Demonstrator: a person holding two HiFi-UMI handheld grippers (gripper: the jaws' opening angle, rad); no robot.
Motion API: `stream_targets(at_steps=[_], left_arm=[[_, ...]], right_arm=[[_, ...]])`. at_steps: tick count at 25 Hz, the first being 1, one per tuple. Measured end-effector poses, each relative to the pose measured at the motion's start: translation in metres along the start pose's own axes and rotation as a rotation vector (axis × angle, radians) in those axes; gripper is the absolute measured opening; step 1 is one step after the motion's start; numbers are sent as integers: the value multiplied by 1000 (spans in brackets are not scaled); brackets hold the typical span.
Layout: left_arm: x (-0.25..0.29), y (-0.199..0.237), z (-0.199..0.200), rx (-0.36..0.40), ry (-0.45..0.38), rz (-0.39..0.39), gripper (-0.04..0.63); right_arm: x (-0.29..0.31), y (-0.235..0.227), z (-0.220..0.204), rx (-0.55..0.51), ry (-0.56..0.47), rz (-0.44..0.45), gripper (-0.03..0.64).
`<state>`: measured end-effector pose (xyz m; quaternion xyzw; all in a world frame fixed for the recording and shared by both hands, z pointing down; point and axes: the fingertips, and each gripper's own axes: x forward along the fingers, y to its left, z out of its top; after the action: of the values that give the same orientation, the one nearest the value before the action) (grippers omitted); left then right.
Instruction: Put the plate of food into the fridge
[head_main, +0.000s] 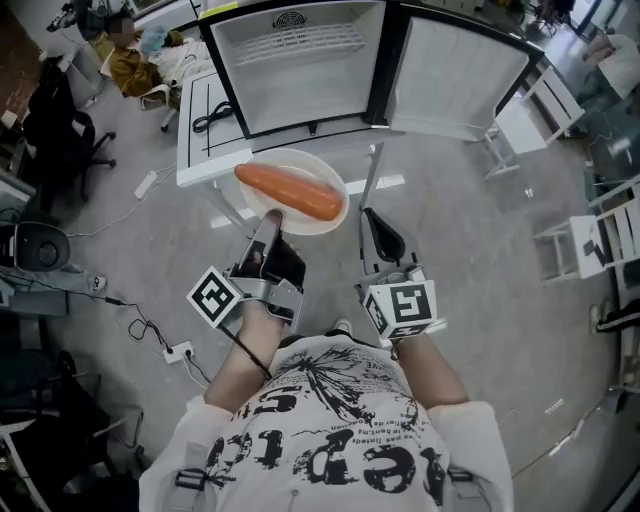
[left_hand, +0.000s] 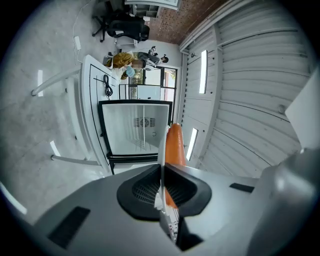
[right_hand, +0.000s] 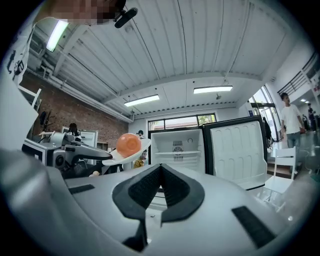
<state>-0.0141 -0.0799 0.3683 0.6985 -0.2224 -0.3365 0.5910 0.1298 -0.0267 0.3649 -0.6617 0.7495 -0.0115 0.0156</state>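
Observation:
A white plate (head_main: 292, 224) carries a long orange piece of food (head_main: 290, 192). My left gripper (head_main: 273, 216) is shut on the plate's near rim and holds it in the air in front of the open fridge (head_main: 300, 70). In the left gripper view the plate (left_hand: 161, 145) stands edge-on between the jaws, with the orange food (left_hand: 175, 145) beside it. The fridge door (head_main: 460, 80) is swung out to the right. My right gripper (head_main: 368, 212) is shut and empty, just right of the plate. Its own view shows the plate (right_hand: 136, 148) off to the left.
The fridge sits on a low white table (head_main: 200, 130) with a black cable (head_main: 212, 118) on it. White chairs (head_main: 610, 240) stand at the right and a black office chair (head_main: 60, 130) at the left. A power strip (head_main: 180, 352) lies on the floor. A person (right_hand: 290, 120) stands far right.

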Motion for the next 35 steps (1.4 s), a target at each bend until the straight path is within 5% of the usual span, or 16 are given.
stream_targets(at_steps=[11, 35], left_arm=[[64, 24, 2, -20, -43, 39, 25], [241, 71, 134, -56, -15, 45, 23]], right_arm=[[56, -50, -14, 14, 44, 58, 1], [271, -118, -1, -39, 33, -60, 2]])
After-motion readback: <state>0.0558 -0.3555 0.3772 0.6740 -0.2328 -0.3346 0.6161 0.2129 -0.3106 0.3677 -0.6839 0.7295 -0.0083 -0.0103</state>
